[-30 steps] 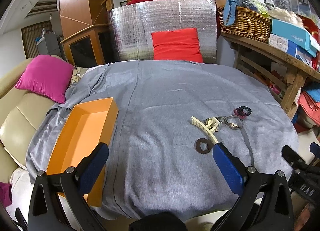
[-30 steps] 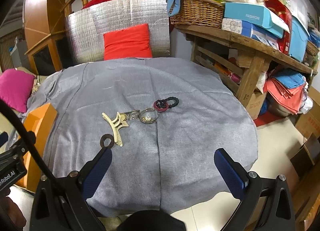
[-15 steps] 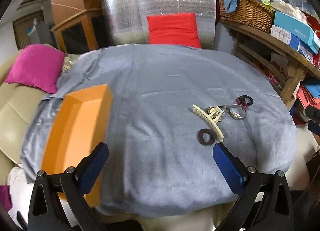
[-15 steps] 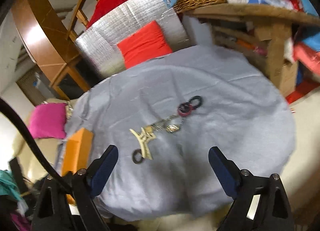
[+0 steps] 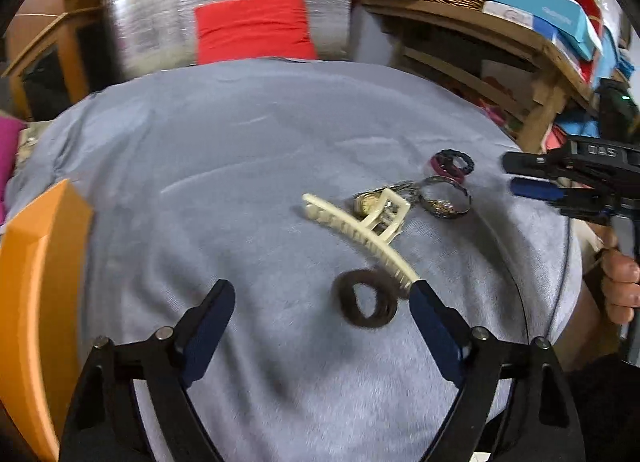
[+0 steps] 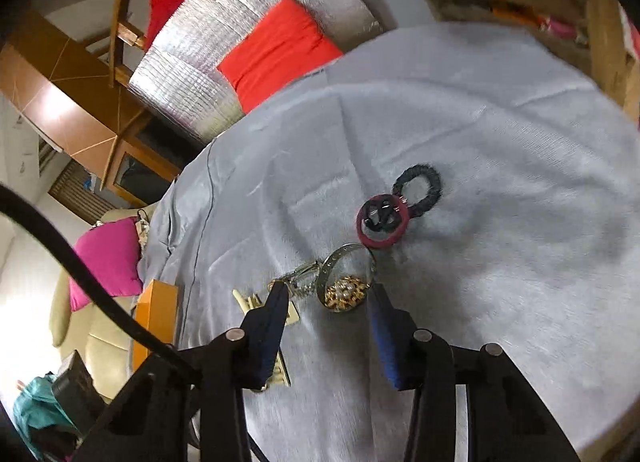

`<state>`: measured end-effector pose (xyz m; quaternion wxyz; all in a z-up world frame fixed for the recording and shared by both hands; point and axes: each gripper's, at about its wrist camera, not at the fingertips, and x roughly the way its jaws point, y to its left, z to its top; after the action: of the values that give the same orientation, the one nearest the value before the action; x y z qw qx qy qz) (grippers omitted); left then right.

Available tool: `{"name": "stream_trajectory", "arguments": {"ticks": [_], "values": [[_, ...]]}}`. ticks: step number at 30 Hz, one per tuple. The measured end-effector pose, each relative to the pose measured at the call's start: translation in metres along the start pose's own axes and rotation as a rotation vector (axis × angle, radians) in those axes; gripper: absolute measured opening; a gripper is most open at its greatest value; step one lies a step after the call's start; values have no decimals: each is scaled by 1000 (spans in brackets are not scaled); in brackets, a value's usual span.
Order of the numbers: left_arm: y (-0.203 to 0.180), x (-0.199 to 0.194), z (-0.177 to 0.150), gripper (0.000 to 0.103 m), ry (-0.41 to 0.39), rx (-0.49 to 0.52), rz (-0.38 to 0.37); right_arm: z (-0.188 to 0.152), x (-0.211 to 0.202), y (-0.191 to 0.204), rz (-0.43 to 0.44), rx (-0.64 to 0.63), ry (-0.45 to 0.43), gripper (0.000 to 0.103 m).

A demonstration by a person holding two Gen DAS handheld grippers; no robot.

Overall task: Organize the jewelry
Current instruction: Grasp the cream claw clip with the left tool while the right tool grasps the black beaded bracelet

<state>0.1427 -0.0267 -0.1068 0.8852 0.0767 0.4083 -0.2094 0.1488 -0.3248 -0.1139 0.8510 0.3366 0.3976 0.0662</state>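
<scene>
Now both grippers have dropped from a high, level look across the grey-clothed table to a steep, close approach on the little heap of jewelry. A second ago the left gripper framed the whole table with the orange box large at its left; at this moment the box has slid to the edge of its view, and the brown hair tie lies on the cloth between its fingertips, nearer the right finger, which nearly meets the tip of the cream claw clip. Its jaws are closing but stand wide, with no pad on the tie. The right gripper has rolled and come in faster: its jaws, wide a second ago, are closing to about half way, and the silver bangle with gold pieces inside sits just ahead of and between the tips, not yet pinched as far as I can tell. Beyond it lie the maroon hair tie and the black hair tie, touching each other. By my reading, the first picks are starting, one per hand, and nothing has reached the box.
</scene>
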Motion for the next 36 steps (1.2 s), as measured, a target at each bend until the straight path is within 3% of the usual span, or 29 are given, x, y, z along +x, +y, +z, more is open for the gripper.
{"name": "stream_trajectory", "arguments": {"ticks": [2, 7, 12, 19, 22, 24, 26, 29, 31, 36], "values": [[5, 6, -1, 89, 1, -5, -31, 0, 15, 0, 38, 6, 38, 45], [10, 21, 3, 89, 40, -57, -104, 12, 26, -13, 11, 104, 36, 45], [8, 32, 21, 89, 42, -95, -166, 33, 21, -31, -56, 164, -31, 46], [17, 69, 39, 89, 128, -267, -266, 60, 29, -63, -132, 304, -67, 51], [10, 77, 40, 89, 154, -248, -247, 70, 40, -74, -157, 339, -53, 51], [8, 82, 40, 83, 164, -236, -243, 74, 51, -80, -175, 357, -34, 51], [3, 89, 43, 71, 190, -227, -246, 79, 63, -77, -194, 335, -21, 52], [-4, 97, 48, 61, 225, -210, -236, 84, 71, -63, -281, 242, -10, 40], [-10, 98, 51, 53, 231, -179, -234, 85, 76, -55, -346, 172, 5, 15], [-3, 99, 49, 53, 234, -183, -254, 83, 65, -43, -361, 109, -25, 10]]}}
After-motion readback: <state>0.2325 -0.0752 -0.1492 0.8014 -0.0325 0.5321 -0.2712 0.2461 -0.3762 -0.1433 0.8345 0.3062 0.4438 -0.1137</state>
